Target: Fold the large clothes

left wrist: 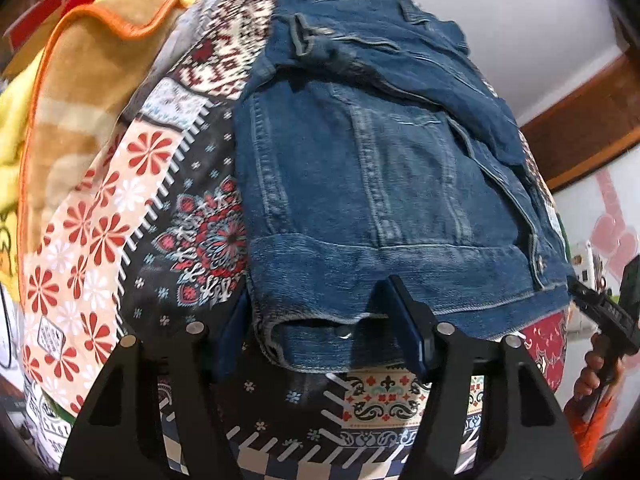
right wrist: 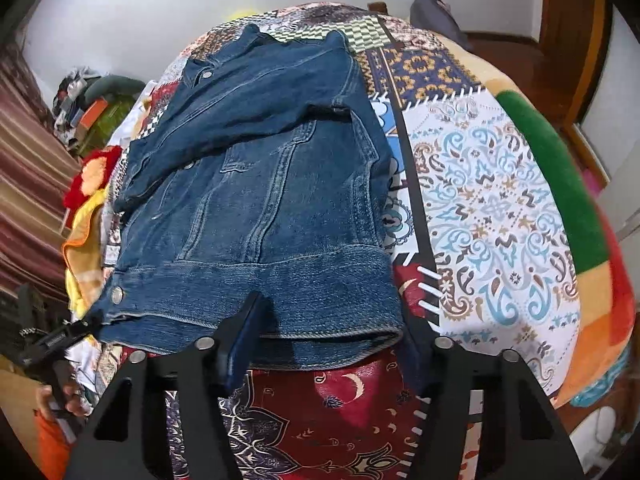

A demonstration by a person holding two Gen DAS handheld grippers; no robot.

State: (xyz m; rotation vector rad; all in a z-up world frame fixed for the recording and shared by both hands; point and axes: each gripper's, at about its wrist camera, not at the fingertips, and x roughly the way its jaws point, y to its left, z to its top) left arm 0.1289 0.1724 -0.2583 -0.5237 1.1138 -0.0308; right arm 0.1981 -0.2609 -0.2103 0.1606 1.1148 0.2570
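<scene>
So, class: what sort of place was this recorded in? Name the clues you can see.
Most likely a bedroom at home. A denim jacket lies on a bed under a patchwork-print bedspread, a yellow fleece blanket is heaped beside it, and clutter is piled against the white wall.

Even indoor light — soft blur, heavy fisheye bending at edges.

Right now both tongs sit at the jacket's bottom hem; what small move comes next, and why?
Probably close both tongs on the hem. The left tongs and right tongs each stand open, straddling the bottom band of the denim jacket, which lies flat on the patchwork bedspread with its sleeves already folded in. A grip there would let you lift the hem toward the collar.
</scene>
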